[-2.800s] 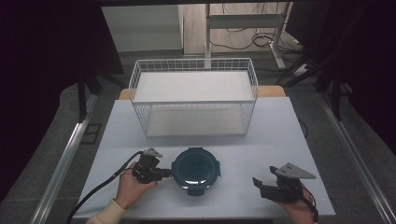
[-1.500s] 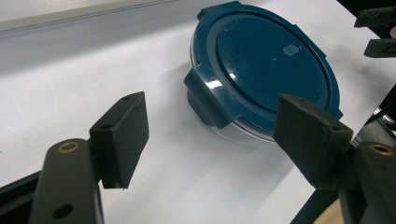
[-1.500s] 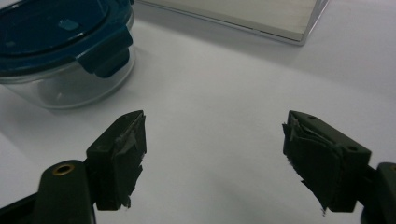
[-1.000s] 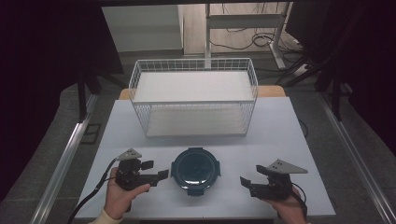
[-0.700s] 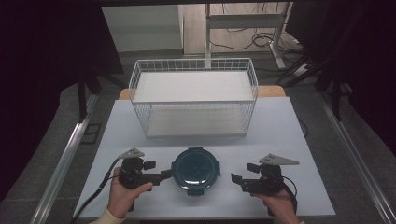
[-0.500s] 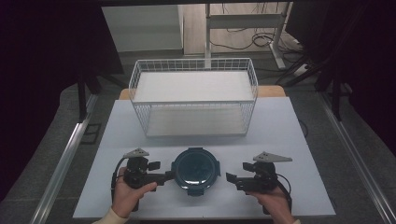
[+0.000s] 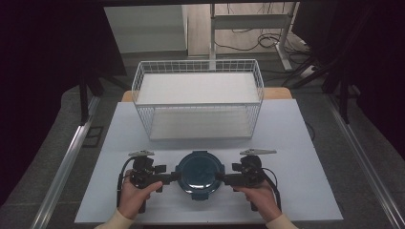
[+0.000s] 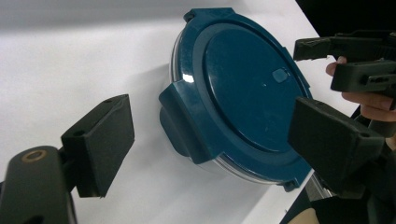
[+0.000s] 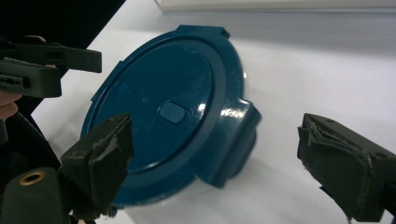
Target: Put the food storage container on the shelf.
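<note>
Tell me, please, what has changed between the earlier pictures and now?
Both hands moved inward: the left gripper and right gripper now flank the round blue container, each facing a side latch. Their jaws have just been opening; neither grips anything. The container, the wire basket and the table stayed in place.

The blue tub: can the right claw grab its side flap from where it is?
Probably yes. The right claw stands open with the tub's flap right between its jaws, and nothing blocks it.
</note>
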The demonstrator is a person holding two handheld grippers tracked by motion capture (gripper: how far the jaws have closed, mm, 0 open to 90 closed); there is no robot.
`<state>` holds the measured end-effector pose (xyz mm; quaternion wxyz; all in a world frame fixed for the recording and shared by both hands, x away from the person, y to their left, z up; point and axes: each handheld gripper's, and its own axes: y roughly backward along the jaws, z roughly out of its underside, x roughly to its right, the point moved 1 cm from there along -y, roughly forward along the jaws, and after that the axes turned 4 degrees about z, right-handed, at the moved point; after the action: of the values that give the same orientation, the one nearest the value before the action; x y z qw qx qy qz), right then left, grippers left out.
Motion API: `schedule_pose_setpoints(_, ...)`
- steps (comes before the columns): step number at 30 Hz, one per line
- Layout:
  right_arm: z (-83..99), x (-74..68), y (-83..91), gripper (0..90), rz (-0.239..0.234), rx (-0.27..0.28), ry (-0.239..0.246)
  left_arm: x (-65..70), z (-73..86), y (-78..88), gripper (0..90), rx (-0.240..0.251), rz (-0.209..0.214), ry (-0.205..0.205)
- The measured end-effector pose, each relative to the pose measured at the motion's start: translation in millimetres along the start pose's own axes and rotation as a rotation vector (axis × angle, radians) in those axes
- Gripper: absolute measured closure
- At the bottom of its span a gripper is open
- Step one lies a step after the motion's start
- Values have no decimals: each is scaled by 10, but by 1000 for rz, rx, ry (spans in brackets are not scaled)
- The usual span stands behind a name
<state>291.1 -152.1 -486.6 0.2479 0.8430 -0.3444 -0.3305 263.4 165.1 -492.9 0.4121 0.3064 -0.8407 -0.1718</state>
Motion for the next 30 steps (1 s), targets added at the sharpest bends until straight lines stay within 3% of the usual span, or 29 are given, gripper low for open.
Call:
schedule_pose_setpoints(9, 9, 3, -203, 94, -11, -42, -58, -44, 5, -118, 143, -28, 28, 36)
schedule_pose_setpoints(12, 23, 25, -237, 94, -26, -50, -93, -74, 23, -186, 140, -41, 73, 78)
schedule_pose_setpoints(16, 47, 37, -280, 94, -37, -64, -112, -120, 41, -242, 141, -52, 76, 104)
schedule_pose_setpoints(25, 74, 11, -330, 102, -67, -81, -129, -111, 53, -296, 188, -69, 110, 117)
schedule_pose_setpoints(27, 87, 7, -334, 126, -85, -86, -152, -117, 57, -316, 197, -74, 119, 126)
schedule_pose_setpoints(30, 91, -2, -343, 146, -100, -91, -165, -101, 63, -352, 215, -90, 105, 124)
